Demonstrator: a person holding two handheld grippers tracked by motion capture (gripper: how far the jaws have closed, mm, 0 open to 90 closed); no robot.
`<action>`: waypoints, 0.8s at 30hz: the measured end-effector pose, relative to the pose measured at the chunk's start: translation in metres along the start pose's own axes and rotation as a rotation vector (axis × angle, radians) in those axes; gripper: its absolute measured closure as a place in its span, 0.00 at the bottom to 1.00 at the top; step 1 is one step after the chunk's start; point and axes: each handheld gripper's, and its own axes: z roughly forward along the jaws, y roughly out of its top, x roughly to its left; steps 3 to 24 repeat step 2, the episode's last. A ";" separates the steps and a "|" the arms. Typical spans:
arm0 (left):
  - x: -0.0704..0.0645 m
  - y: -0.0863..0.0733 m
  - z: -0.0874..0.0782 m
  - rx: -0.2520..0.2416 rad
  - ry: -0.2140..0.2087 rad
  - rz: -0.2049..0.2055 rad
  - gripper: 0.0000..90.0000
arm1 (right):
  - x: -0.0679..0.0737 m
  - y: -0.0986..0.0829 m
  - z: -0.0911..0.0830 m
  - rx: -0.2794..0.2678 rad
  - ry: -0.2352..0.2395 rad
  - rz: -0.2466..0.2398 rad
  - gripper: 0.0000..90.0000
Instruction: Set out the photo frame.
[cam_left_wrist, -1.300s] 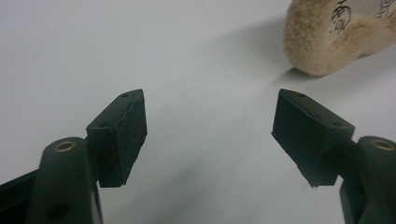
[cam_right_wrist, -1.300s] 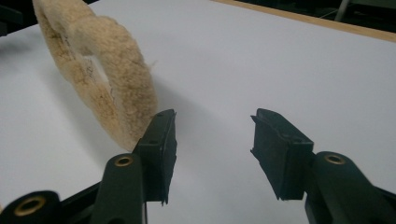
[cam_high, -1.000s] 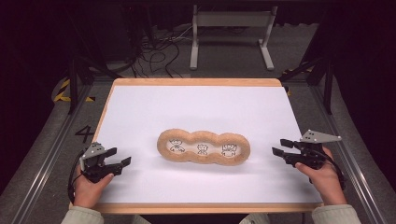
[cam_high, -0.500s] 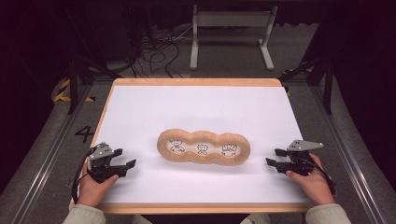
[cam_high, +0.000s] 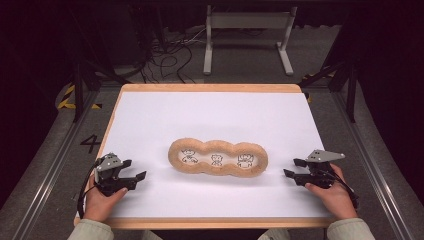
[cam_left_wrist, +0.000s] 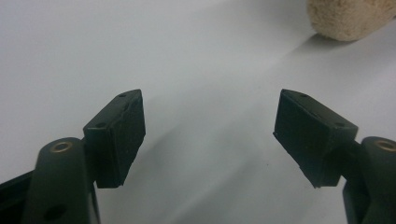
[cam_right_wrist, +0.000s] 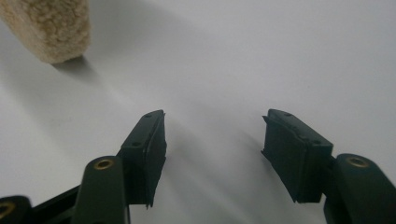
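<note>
While the fuzzy tan tray (cam_high: 218, 158) lies between them, I hold left gripper (cam_high: 134, 170) and right gripper (cam_high: 294, 168) released, empty

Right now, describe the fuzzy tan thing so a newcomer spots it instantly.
Start at the white table top with its wooden edge. Near its middle, between the left gripper and the right gripper, lies the fuzzy tan piece. It is a long, lobed ring around three small cartoon drawings, and is the table's sole soft thing.

Centre: fleece mat (cam_high: 218, 158) lies on the tabletop (cam_high: 210, 115).
Left: left tongs (cam_high: 134, 171) beside it, apart.
Right: right tongs (cam_high: 294, 167) beside it, apart.
</note>
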 end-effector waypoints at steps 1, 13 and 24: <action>0.000 0.000 0.001 0.005 0.007 -0.002 0.25 | 0.000 0.001 -0.001 -0.011 0.002 0.002 0.43; 0.000 0.000 0.001 0.005 0.007 -0.002 0.25 | 0.000 0.001 -0.001 -0.011 0.002 0.002 0.43; 0.000 0.000 0.001 0.005 0.007 -0.002 0.25 | 0.000 0.001 -0.001 -0.011 0.002 0.002 0.43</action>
